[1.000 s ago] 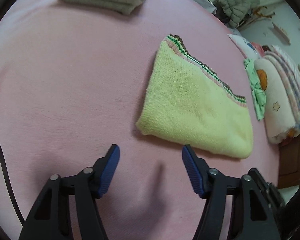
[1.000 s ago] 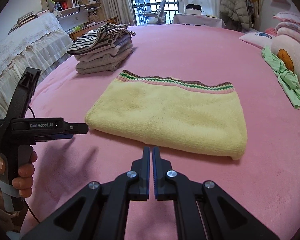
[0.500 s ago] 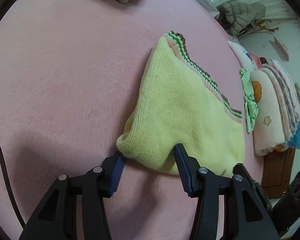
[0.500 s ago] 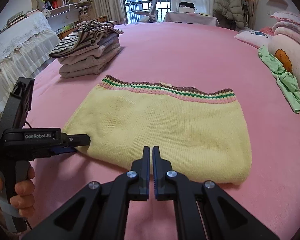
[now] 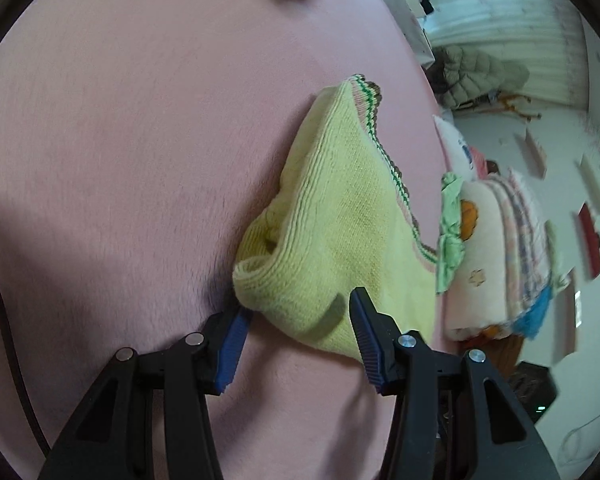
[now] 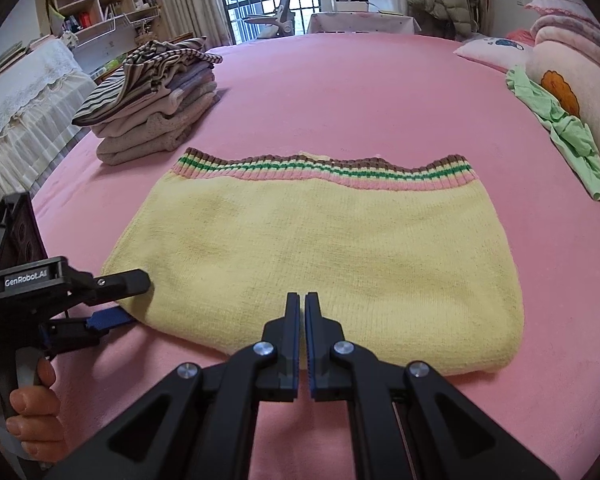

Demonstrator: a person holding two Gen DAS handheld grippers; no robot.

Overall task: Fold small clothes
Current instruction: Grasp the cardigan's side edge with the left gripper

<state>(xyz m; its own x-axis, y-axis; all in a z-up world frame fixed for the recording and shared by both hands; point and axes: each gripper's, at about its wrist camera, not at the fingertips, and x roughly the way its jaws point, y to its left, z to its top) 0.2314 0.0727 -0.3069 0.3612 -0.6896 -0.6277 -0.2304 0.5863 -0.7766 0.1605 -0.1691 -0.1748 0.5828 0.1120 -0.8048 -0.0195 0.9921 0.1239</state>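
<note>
A folded yellow knit sweater [image 6: 320,240] with a striped hem lies flat on the pink bed [image 6: 340,92]. My left gripper [image 6: 140,299] is at its near left corner, held by a person's hand [image 6: 32,412]. In the left wrist view that corner of the sweater [image 5: 340,220] bulges between the jaws of the left gripper [image 5: 298,304]: one finger lies on top and the other low against the bed beside the edge. The jaws stand apart and I see no firm pinch. My right gripper [image 6: 302,296] is shut and empty, with its tips over the middle of the sweater's near edge.
A stack of folded clothes [image 6: 152,112] sits at the back left of the bed. At the right edge a crumpled green garment [image 6: 568,132] lies against pillows and folded blankets [image 6: 572,80]. Shelves, a covered table and a window are beyond the bed.
The left gripper has come forward and down, narrowed a little, and now straddles the sweater's corner, which has bunched up. The right gripper has advanced over the near edge, still shut.
</note>
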